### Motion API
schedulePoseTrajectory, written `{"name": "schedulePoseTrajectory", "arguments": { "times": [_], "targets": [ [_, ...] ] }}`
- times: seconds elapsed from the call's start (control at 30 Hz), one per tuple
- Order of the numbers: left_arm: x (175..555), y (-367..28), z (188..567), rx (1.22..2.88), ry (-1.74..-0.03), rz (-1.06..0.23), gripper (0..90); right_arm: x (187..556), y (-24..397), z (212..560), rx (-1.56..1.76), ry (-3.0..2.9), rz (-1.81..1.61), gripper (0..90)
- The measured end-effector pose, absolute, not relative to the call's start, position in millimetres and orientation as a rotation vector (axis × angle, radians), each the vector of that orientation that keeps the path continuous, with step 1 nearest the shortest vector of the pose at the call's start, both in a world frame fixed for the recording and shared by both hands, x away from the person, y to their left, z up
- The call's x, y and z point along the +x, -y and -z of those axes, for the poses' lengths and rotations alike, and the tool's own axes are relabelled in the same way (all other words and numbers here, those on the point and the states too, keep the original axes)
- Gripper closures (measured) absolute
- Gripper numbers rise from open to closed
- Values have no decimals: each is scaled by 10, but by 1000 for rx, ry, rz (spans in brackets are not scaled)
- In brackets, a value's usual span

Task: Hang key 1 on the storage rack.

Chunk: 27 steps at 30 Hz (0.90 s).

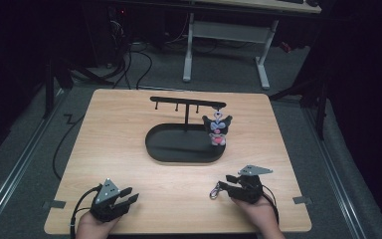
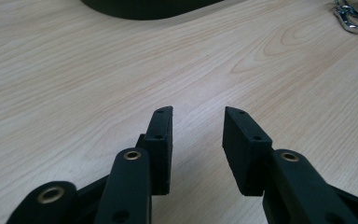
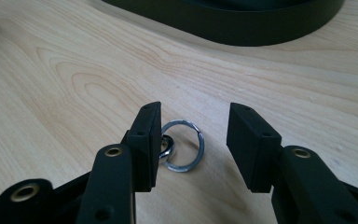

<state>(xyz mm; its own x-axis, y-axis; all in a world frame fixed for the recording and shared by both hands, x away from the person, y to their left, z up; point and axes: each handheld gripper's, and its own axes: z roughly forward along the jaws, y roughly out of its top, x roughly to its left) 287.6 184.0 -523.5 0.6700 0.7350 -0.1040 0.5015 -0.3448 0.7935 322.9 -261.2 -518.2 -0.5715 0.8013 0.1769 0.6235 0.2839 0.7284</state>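
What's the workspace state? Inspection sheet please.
Surface: wooden table, bare apart from items below.
Job's things: key ring with clasp lying on the table; black hanger stand with a plush charm hanging at its right end.
Clutter: nothing seen.
Grippers: left gripper open, nothing between jaws; right gripper open, ring between jaws, pads not pressing it.
Cables: black cable off the table's left edge.
Surroundings: dark room, white desk frame behind.
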Motion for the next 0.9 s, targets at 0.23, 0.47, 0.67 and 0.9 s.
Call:
{"name": "schedulePoseTrajectory", "arguments": {
  "times": [0.23, 0.47, 0.67, 0.9],
  "targets": [
    [2794, -1966, 5212, 2001, -987, -367, 637, 3324, 2583, 5259, 1316, -2437, -1178, 582],
    [2810, -1966, 5206, 1991, -981, -365, 637, 3156, 2524, 5223, 1240, -2508, -1109, 821],
    [2841, -1930, 5204, 1996, -969, -354, 637, 3055, 2513, 5146, 1204, -2501, -1055, 837],
    [2864, -1881, 5201, 2006, -949, -348, 636, 3021, 2483, 5108, 1218, -2555, -940, 793]
  ]
}}
